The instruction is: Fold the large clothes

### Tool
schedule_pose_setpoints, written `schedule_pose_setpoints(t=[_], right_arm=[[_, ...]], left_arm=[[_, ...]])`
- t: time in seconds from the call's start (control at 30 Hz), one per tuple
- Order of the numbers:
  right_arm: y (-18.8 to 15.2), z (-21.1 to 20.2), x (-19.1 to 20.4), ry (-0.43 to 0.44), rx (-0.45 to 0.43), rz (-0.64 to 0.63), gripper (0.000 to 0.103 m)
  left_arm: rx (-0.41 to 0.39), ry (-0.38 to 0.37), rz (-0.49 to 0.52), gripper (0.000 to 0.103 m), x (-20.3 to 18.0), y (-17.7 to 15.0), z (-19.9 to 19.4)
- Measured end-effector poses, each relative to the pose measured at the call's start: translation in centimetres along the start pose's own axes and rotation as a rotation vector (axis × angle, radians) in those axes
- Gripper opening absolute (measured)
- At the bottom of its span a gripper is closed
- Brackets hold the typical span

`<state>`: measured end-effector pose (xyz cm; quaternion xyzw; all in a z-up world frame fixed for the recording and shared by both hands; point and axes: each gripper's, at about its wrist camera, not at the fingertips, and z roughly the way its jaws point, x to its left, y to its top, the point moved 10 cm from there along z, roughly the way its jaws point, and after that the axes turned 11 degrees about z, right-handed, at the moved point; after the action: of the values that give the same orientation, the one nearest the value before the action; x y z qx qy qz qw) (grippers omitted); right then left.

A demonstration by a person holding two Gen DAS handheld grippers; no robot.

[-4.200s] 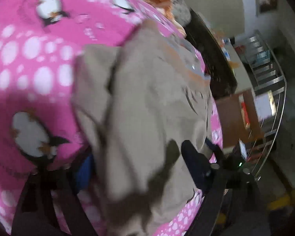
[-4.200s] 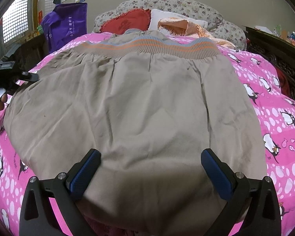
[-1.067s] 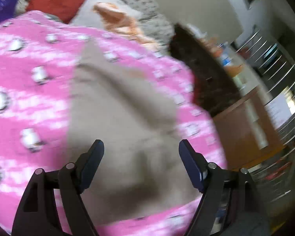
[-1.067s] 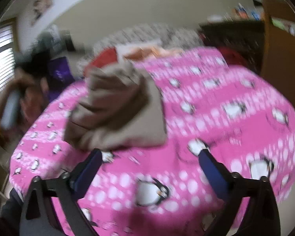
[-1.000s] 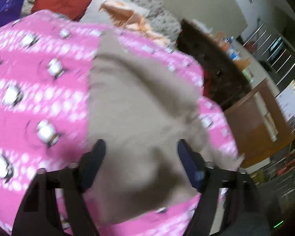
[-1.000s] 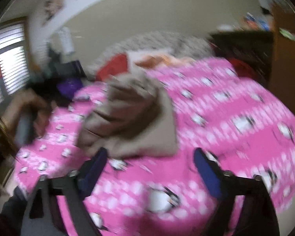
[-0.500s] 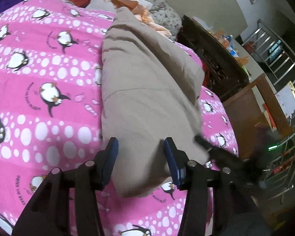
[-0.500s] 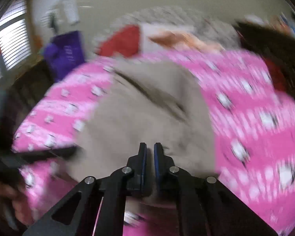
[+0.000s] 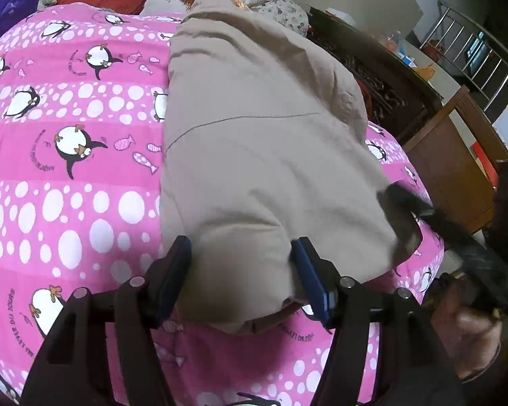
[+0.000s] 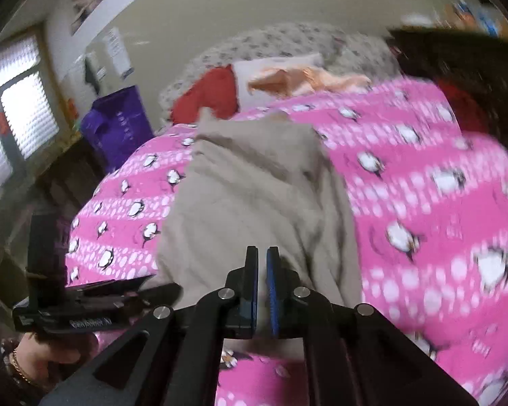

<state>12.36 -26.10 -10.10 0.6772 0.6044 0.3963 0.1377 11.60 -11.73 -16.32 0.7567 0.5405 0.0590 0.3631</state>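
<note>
Your beige garment [image 9: 264,155] lies folded lengthwise on the pink penguin bedspread [image 9: 67,155], reaching toward the red pillow [image 10: 210,98]. Your left tool [image 9: 242,264] is spread wide, its blue pads straddling the near end of the cloth. Your right tool [image 10: 261,264] is clenched, pads nearly touching, at the garment's near edge; whether cloth is pinched there cannot be told.

Soft daylight from the window [image 10: 20,125]; right view smeared with motion blur, left sharper, both edges bent dark.

left gripper [image 9: 242,270] jaws apart, right gripper [image 10: 261,284] clamped
</note>
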Motion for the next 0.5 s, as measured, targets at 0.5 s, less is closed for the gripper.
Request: schedule_pose_setpoints(t=[0.5], right_arm=[[9.2, 4.8, 2.6, 0.050, 0.052, 0.122, 0.007]], left_arm=[[-0.019, -0.002, -0.012, 0.062, 0.0, -0.5, 0.2]])
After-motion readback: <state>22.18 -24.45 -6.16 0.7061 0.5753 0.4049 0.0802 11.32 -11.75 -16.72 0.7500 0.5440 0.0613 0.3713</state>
